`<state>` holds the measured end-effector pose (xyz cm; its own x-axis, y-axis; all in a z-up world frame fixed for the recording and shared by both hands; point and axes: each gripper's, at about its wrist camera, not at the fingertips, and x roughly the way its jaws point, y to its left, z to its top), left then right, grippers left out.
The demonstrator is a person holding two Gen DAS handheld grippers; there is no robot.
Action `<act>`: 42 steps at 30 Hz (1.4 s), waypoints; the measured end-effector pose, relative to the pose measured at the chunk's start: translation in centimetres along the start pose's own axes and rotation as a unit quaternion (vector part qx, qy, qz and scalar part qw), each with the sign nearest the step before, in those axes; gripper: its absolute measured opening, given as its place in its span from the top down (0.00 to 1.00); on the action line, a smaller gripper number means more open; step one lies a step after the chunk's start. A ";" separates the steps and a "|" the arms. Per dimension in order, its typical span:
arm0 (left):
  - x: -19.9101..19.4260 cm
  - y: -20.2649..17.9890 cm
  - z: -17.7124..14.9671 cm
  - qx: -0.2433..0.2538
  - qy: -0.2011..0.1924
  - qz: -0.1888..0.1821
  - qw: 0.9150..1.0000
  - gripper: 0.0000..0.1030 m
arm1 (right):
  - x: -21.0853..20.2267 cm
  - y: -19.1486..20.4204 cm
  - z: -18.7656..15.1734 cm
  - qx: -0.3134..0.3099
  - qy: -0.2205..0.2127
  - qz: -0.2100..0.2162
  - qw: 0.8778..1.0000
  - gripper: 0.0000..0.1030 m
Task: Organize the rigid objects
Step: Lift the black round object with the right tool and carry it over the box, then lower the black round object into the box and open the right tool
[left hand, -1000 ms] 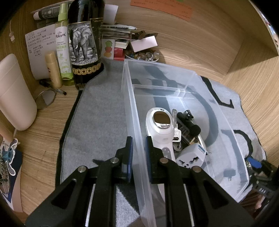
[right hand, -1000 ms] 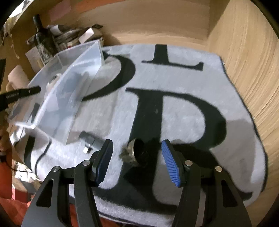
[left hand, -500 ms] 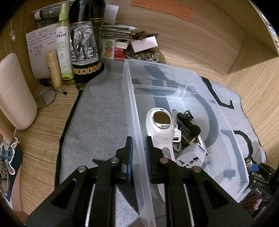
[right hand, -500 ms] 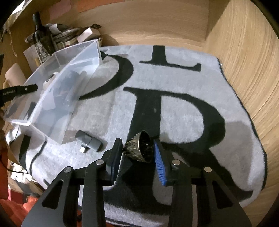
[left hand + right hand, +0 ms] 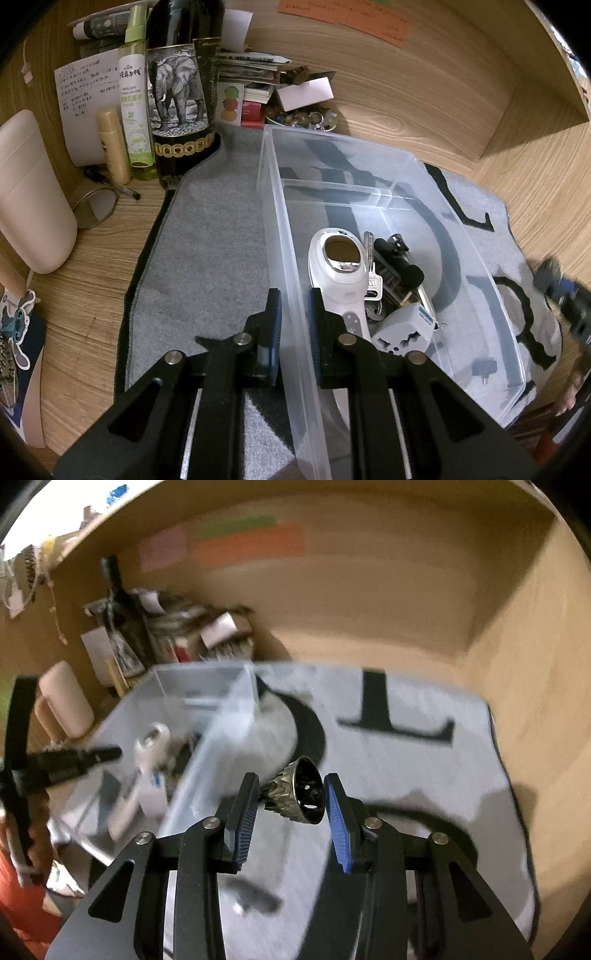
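My right gripper (image 5: 291, 805) is shut on a small dark metal bell (image 5: 299, 794) and holds it in the air above the grey mat, just right of the clear plastic bin (image 5: 207, 716). My left gripper (image 5: 293, 321) is shut on the bin's left wall (image 5: 284, 266), one finger on each side. Inside the bin lie a white handheld device (image 5: 340, 266), a white travel adapter (image 5: 404, 328), keys and a black tool (image 5: 399, 258). A small dark adapter (image 5: 255, 897) lies on the mat below my right gripper.
A wine bottle with an elephant label (image 5: 181, 99), a green spray bottle (image 5: 135, 99), a beige tube (image 5: 112, 144), papers and a dish of trinkets (image 5: 303, 118) crowd the back left. A pink case (image 5: 29, 195) stands at left. Wooden walls enclose the mat.
My right gripper closed on the bell, lifted it off the mat and moved it toward the bin. The left gripper has stayed clamped on the bin wall.
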<state>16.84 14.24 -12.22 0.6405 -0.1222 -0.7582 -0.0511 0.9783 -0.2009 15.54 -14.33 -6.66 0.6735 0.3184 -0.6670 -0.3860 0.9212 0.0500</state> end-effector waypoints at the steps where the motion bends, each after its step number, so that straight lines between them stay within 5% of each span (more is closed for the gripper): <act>1: 0.0 0.0 0.0 0.000 0.000 0.000 1.000 0.87 | 0.1 0.4 0.5 -0.005 -0.006 0.004 1.000 0.68; 13: 0.0 0.1 0.1 -0.004 0.000 -0.003 1.000 0.87 | 2.3 5.6 4.8 -0.053 -0.031 0.078 0.995 0.68; 22: 0.0 0.0 0.1 -0.004 0.000 -0.003 1.000 0.87 | 5.5 9.0 5.4 -0.101 0.005 0.104 0.989 0.67; 42: 0.1 0.0 0.0 -0.004 -0.001 -0.005 1.000 0.87 | 10.0 10.2 4.0 -0.141 0.117 0.125 0.975 0.67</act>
<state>16.91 14.19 -12.26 0.6430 -0.1313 -0.7545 -0.0505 0.9758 -0.2129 20.85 -0.83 -9.82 0.3866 0.4352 -0.8131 -0.6999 0.7125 0.0486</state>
